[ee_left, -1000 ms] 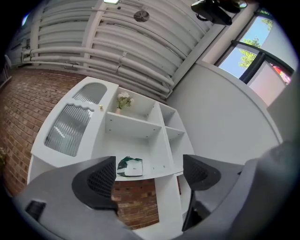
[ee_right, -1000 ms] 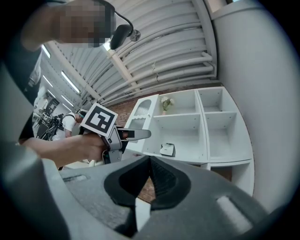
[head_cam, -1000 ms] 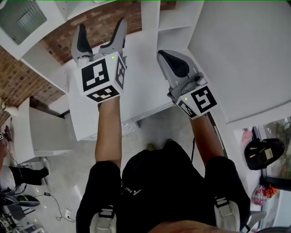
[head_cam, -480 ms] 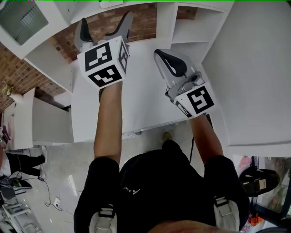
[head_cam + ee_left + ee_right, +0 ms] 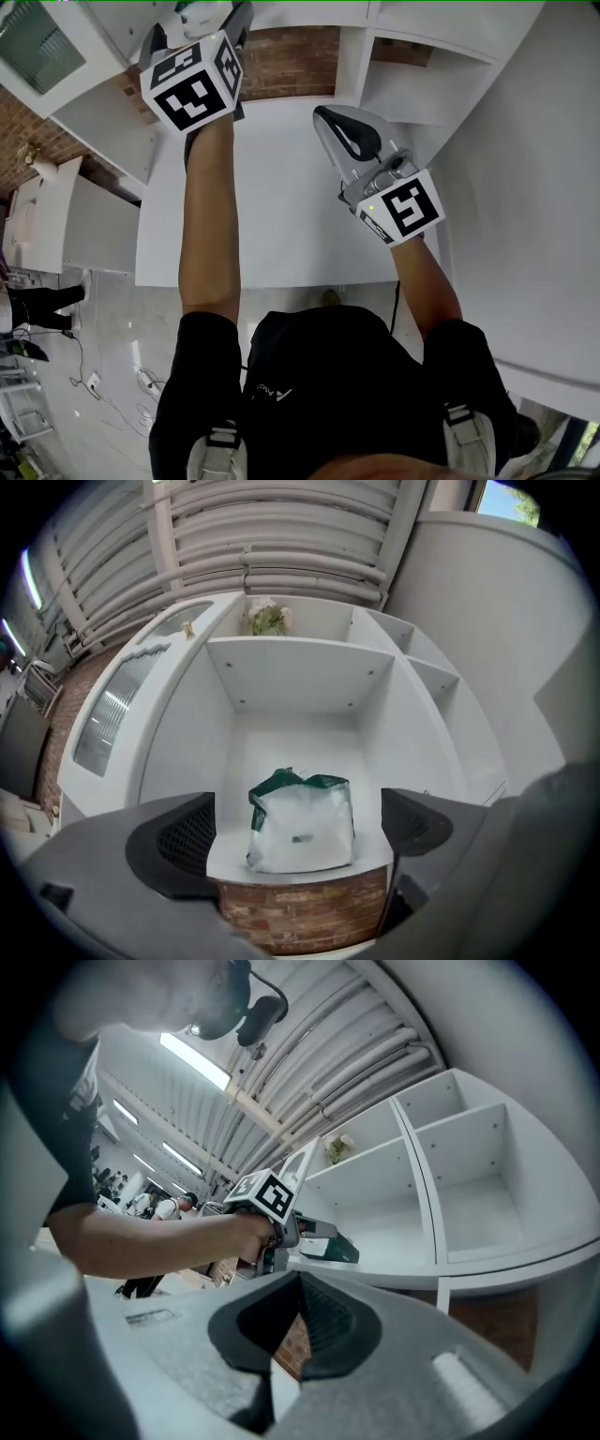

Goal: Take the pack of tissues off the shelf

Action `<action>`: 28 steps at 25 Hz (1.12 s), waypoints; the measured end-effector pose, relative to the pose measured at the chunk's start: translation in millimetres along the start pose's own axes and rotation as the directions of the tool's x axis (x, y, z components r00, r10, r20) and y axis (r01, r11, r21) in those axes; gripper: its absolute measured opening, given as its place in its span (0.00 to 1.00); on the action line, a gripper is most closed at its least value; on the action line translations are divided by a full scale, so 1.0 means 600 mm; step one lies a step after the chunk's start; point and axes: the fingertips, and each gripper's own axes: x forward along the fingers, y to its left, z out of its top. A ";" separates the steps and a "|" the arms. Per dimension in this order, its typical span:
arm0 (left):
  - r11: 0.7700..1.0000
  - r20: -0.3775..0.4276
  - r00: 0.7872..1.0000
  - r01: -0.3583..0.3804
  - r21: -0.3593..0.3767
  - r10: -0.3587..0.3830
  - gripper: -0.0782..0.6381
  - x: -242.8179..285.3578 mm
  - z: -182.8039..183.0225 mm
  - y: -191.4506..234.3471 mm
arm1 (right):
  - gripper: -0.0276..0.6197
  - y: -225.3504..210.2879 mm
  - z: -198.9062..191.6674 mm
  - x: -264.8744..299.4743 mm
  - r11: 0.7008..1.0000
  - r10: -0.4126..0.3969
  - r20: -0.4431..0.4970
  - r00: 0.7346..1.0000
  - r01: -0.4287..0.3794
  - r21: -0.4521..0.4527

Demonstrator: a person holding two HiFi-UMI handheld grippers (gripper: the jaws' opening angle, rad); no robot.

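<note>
The pack of tissues [image 5: 300, 822] is white with a green top and stands at the front edge of a white shelf [image 5: 281, 747]. My left gripper [image 5: 298, 834] faces it, and its jaws are opening wide. The pack sits just beyond them, centred in the gap, and the pads [image 5: 183, 841] do not touch it. In the head view the left gripper [image 5: 200, 28] reaches to the top edge, where the pack [image 5: 197, 11] peeks out. My right gripper [image 5: 342, 131] hovers over the white table, shut and empty. In the right gripper view, its jaws [image 5: 300, 1321] are together, with the left gripper [image 5: 314, 1239] at the pack [image 5: 342, 1252].
The white shelving unit [image 5: 412, 84] has several open compartments, and a small bunch of flowers [image 5: 267, 619] stands in an upper one. A brick wall [image 5: 300, 907] shows under the shelf. A white table [image 5: 281, 216] lies below both arms. People stand far left [image 5: 173, 1206].
My left arm has stretched forward and up towards the shelf, so its gripper now sits at the top edge of the head view. The right gripper has barely moved.
</note>
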 end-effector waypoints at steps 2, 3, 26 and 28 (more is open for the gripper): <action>0.999 -0.024 0.999 -0.029 0.016 0.030 0.87 0.023 -0.003 0.003 | 0.05 -0.015 -0.008 0.001 1.000 0.021 0.006 1.000 -0.021 0.009; 0.999 -0.036 0.999 -0.040 0.020 0.041 0.87 0.033 -0.006 0.004 | 0.05 -0.022 -0.012 0.002 0.999 0.028 0.010 1.000 -0.028 0.015; 0.992 -0.140 0.986 -0.079 0.102 0.092 0.60 0.115 -0.049 0.022 | 0.05 -0.084 -0.057 0.008 0.996 0.011 0.041 0.999 -0.014 0.085; 0.992 -0.134 0.987 -0.077 0.098 0.090 0.58 0.110 -0.044 0.024 | 0.05 -0.079 -0.054 0.009 0.996 0.011 0.041 0.999 -0.015 0.086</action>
